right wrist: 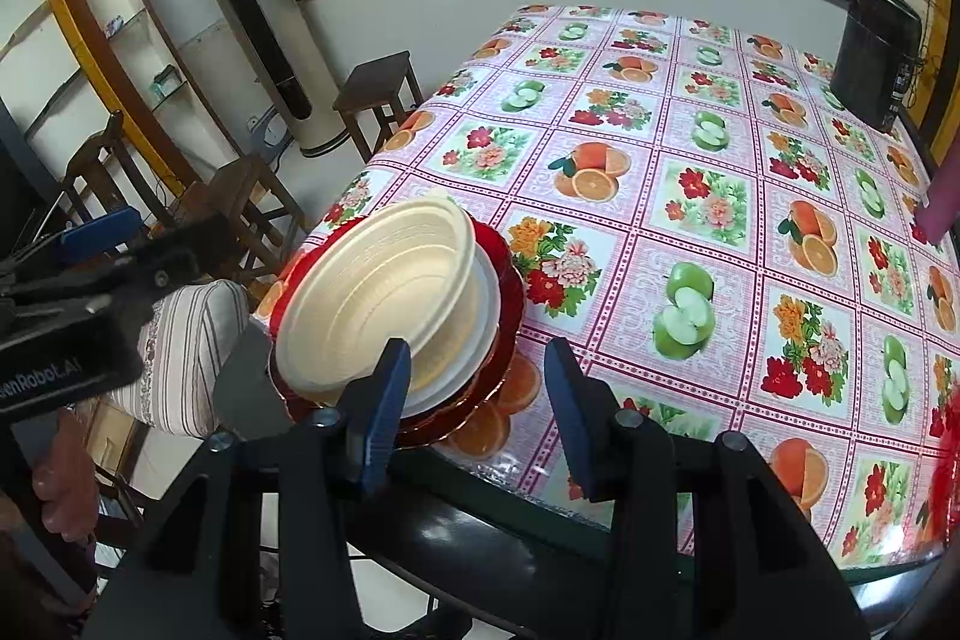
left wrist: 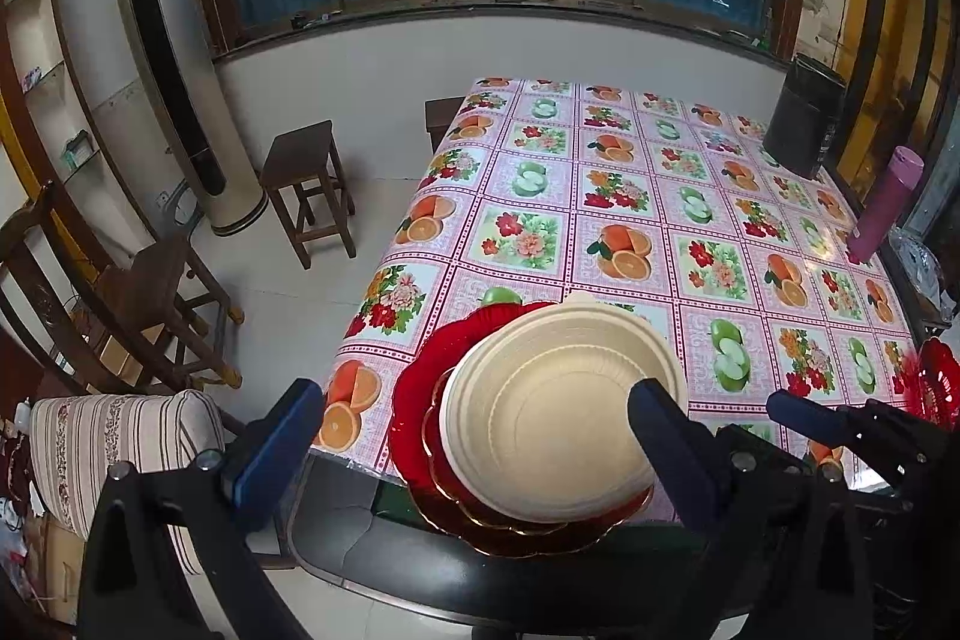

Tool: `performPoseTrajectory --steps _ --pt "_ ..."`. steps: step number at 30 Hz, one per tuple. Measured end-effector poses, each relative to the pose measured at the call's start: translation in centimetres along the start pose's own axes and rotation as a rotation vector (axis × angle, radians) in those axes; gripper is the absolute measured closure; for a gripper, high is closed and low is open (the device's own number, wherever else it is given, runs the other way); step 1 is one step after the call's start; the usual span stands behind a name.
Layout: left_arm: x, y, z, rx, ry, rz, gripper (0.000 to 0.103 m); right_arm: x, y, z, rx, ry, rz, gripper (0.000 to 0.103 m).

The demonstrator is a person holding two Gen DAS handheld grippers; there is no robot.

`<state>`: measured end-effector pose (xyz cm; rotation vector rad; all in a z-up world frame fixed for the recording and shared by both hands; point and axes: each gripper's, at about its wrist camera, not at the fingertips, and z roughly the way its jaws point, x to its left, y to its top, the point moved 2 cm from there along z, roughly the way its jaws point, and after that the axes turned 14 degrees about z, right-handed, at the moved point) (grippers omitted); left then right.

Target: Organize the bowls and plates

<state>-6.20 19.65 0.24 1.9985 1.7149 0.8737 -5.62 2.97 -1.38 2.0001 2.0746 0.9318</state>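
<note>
A cream bowl (left wrist: 552,400) (right wrist: 384,292) rests on a white plate (right wrist: 489,316), which lies on red gold-rimmed plates (left wrist: 414,388) (right wrist: 501,250). The stack sits at the table's near left corner and overhangs the edge. My left gripper (left wrist: 474,436) hangs wide open over the stack, its right finger (left wrist: 666,436) in front of the bowl's rim and its left finger off the table. My right gripper (right wrist: 477,400) is open just right of the stack, nothing between its pads. Its left finger (right wrist: 384,400) covers the stack's near edge. Whether either finger touches the stack I cannot tell.
The table (left wrist: 600,196) has a fruit-and-flower cloth. A red openwork dish (left wrist: 936,382) sits at the near right, a purple bottle (left wrist: 888,202) and a black box (left wrist: 804,124) at the far right. Wooden stools (left wrist: 306,184) and a striped cushioned chair (left wrist: 120,436) stand left of the table.
</note>
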Motion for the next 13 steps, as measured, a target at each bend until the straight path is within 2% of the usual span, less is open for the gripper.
performPoseTrajectory --steps 13 --pt "-0.2 -0.5 -0.2 -0.017 -0.012 -0.001 0.0 1.2 -0.7 0.1 0.002 0.01 -0.033 0.055"
